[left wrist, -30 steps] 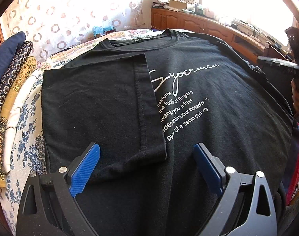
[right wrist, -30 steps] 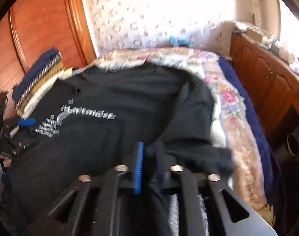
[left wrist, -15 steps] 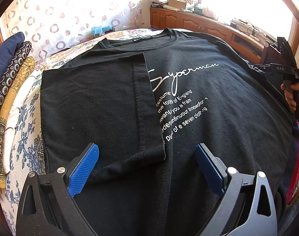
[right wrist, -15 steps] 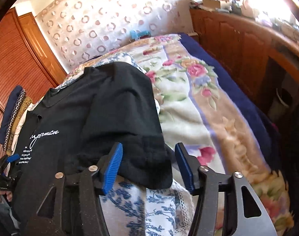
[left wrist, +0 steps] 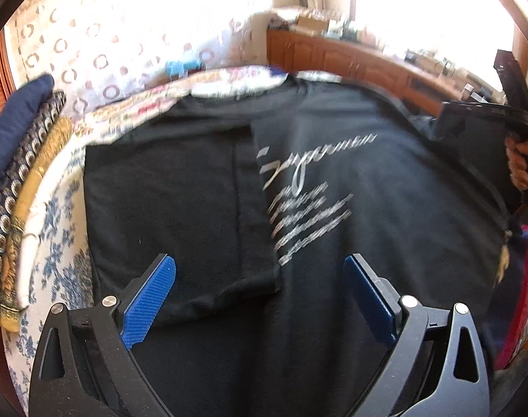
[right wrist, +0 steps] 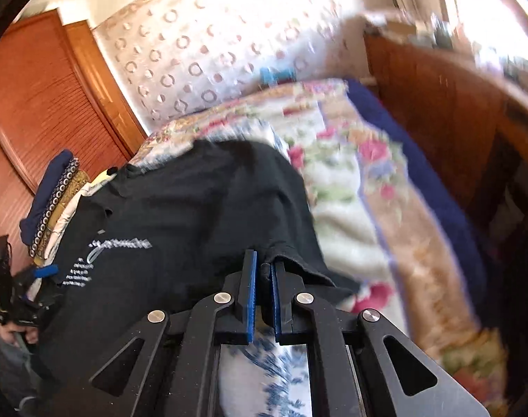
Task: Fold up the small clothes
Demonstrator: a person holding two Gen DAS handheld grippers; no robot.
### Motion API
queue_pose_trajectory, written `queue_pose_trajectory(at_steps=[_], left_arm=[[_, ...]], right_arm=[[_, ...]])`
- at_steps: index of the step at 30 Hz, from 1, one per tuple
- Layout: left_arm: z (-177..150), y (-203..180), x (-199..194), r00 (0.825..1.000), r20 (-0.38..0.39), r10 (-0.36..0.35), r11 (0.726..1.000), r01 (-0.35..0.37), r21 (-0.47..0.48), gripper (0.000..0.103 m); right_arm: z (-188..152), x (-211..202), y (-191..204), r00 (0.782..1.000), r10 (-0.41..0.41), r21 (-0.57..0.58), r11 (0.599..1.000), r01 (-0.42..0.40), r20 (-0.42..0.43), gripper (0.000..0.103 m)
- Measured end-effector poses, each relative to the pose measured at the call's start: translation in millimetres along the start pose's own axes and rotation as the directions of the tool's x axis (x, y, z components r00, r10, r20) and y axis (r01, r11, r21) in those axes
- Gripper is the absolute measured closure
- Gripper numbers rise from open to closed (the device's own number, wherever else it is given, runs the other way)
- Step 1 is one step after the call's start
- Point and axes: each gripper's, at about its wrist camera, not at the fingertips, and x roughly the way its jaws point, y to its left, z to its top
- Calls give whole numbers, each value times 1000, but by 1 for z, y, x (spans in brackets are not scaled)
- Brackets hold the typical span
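1. Black cotton T-shirt with white lettering [left wrist: 333,180], spread flat on floral bedspread [right wrist: 350,208]; one sleeve folded inward.
2. Left gripper [left wrist: 260,295]: blue-padded jaws wide apart above shirt.
3. Right gripper [right wrist: 262,274]: jaws pinched on sleeve hem.

Left tongs [left wrist: 258,293] spread wide, level; right tongs [right wrist: 262,274] pinched nearly closed.
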Motion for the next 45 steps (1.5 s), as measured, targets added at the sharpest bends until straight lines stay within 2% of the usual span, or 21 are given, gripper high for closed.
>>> queue_pose_trajectory(at_steps=[2,5,8,10,11,12,14,17,22,26,31,32,34,36,37,40,45], left_arm=[[4,-4,-11,999,32,2,1000,-2,8,5],[7,-8,-23,997,70,12,1000,-13,23,5],[4,-7,-24,997,71,16,1000,-18,23,5],[0,-7,-24,998,61,13,1000,-15,20,5],[-2,-7,-23,998,58,10,1000,-11,20,5],[-2,-8,-23,998,58,7,1000,-8,20,5],[-4,-8,-25,998,63,0,1000,-1,20,5],[-3,-11,-30,997,76,-13,1000,12,13,5],[-2,-16,-35,994,100,-34,999,33,9,5],[-3,-21,-33,995,95,-43,999,43,8,5],[-5,-22,-33,994,95,-47,999,47,2,5],[-5,-21,-34,994,95,-47,999,48,1,5],[-6,-20,-35,994,97,-47,999,48,-4,5],[-7,-18,-36,994,99,-46,999,47,-11,5],[-8,-17,-36,994,101,-45,999,47,-17,5],[-9,-12,-37,993,106,-45,998,48,-32,5],[-13,-5,-41,992,117,-38,998,45,-54,5]], right_arm=[[11,-9,23,999,0,-60,998,3,40,96],[25,-8,65,997,51,-156,987,-40,66,96],[21,4,112,988,151,-274,951,-143,9,96],[12,12,130,990,142,-320,937,-141,-23,85],[7,16,132,991,131,-334,933,-133,-27,65],[2,17,129,991,134,-329,935,-134,-23,55],[-1,19,112,993,116,-287,951,-114,-11,55],[-3,22,82,1000,12,-224,975,-12,-2,55],[-31,23,45,994,-58,-155,987,44,-87,55],[-54,30,24,987,-74,-91,994,61,-142,55],[-57,42,31,981,-69,-85,995,55,-183,55],[-57,41,33,980,-74,-94,994,57,-185,56],[-48,40,40,979,-83,-113,992,63,-184,69],[-43,37,40,979,-64,-124,991,40,-192,94],[-42,41,42,980,-62,-135,990,37,-190,98],[-34,34,46,988,-39,-150,988,17,-151,99],[16,24,91,998,21,-238,971,-35,-63,99]])
